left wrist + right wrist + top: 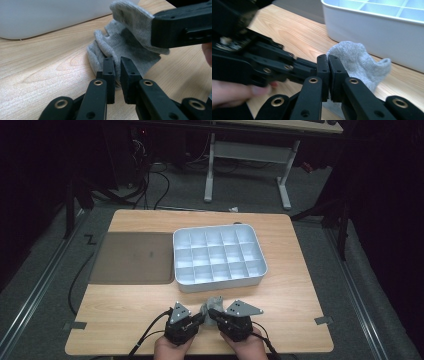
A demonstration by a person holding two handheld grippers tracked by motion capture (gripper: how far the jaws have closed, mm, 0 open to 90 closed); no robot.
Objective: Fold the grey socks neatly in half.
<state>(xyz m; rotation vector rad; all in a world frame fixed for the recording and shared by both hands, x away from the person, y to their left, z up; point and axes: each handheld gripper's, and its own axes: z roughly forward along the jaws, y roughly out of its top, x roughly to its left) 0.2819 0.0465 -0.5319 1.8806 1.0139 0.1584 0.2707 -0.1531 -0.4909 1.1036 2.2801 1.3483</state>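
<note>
Now sock (125,47) between both tongs.

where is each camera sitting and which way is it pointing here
High view: fixed above the person's side, looking forward and down on the table; both hands enter from the bottom, with the left gripper and right gripper at the grey sock before the white tray.
Left gripper view: rides the left gripper, looking along its jaws at the sock.
Right gripper view: rides the right gripper, facing the sock and tray.
Both gripper views share the sock and the other gripper.
</note>
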